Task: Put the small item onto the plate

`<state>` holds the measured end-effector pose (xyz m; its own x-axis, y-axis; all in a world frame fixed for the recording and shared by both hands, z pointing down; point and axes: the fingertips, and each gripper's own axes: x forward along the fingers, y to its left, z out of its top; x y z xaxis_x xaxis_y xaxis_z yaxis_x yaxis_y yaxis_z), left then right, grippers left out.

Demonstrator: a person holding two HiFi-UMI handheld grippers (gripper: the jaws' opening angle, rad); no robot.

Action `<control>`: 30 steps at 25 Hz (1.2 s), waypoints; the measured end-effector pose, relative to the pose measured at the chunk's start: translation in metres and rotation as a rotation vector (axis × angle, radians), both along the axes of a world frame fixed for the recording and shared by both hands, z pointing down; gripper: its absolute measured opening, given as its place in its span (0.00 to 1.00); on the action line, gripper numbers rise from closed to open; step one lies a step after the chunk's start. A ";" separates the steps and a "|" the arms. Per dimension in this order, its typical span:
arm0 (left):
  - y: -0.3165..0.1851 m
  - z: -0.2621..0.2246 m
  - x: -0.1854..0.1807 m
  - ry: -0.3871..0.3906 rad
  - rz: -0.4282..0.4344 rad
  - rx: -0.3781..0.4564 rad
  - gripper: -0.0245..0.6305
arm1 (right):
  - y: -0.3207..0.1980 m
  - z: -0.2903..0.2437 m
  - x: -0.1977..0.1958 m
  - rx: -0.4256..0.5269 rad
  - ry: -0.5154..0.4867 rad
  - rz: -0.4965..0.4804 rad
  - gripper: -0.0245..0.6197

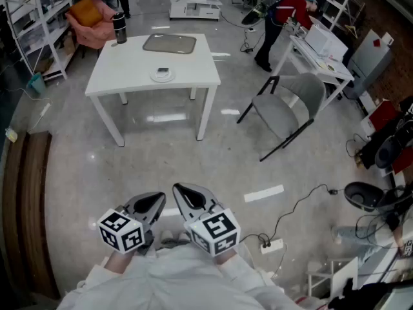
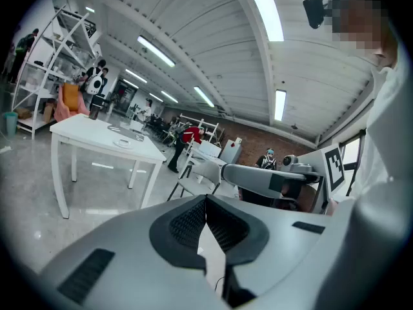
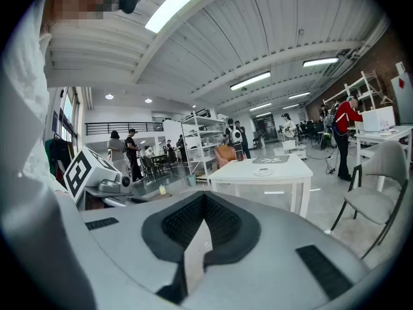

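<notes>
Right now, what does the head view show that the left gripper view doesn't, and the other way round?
Only the head view: the power strip on the floor and the marker cube on the left gripper. Only the left gripper view: the ceiling lights, and that gripper's jaws together with nothing between them. Both: the white table, its plate, the grey chair and the person in red.

A small dark item [image 1: 162, 71] lies on the round white plate [image 1: 162, 78] on the white table [image 1: 129, 60].
</notes>
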<state>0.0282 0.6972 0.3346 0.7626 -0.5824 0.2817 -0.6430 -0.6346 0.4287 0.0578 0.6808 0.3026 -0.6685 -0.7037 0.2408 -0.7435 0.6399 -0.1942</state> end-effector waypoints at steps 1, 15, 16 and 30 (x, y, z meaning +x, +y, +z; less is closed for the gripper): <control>0.000 0.000 0.001 -0.002 0.001 0.000 0.05 | 0.000 0.001 0.001 -0.001 0.001 -0.001 0.06; 0.007 0.009 0.005 -0.018 0.017 -0.037 0.05 | 0.005 0.009 0.004 -0.022 -0.012 0.009 0.06; 0.007 0.009 0.006 -0.015 0.019 -0.039 0.05 | 0.005 0.009 0.006 -0.029 -0.025 0.015 0.06; 0.026 0.037 0.050 -0.006 0.025 -0.101 0.05 | 0.024 0.040 0.035 -0.119 -0.074 -0.049 0.06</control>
<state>0.0780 0.7236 0.3716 0.7745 -0.5318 0.3425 -0.6303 -0.6039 0.4878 0.0927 0.7045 0.3427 -0.7203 -0.6395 0.2687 -0.6928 0.6442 -0.3240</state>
